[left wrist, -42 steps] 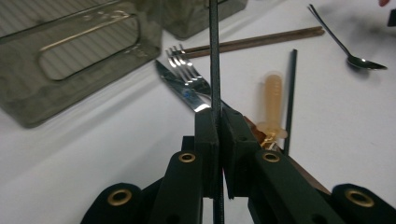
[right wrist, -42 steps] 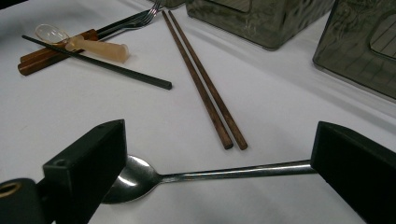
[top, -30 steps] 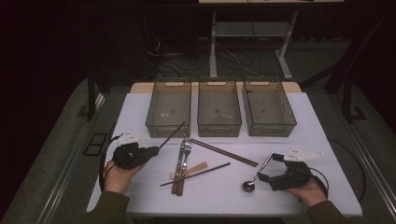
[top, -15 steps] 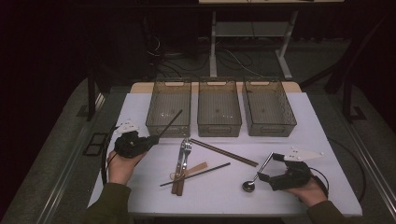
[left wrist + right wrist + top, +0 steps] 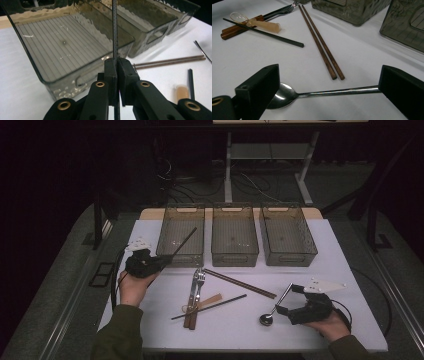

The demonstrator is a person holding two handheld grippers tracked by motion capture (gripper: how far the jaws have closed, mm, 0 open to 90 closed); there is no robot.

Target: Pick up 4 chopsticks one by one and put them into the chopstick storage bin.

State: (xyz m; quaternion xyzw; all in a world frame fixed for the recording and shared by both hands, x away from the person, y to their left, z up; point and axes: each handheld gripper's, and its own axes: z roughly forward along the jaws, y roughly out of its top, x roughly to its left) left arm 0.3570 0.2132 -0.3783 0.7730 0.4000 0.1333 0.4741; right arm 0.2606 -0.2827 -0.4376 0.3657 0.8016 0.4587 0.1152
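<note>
While the left gripper clamps a black chopstick over the left bin at centre-left, the right gripper straddles a spoon, jaws released, lower right.

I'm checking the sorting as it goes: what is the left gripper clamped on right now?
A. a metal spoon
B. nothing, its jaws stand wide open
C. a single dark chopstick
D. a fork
C: the left gripper has its jaws pressed together on a thin dark chopstick, which reaches out over the leftmost bin.
</note>
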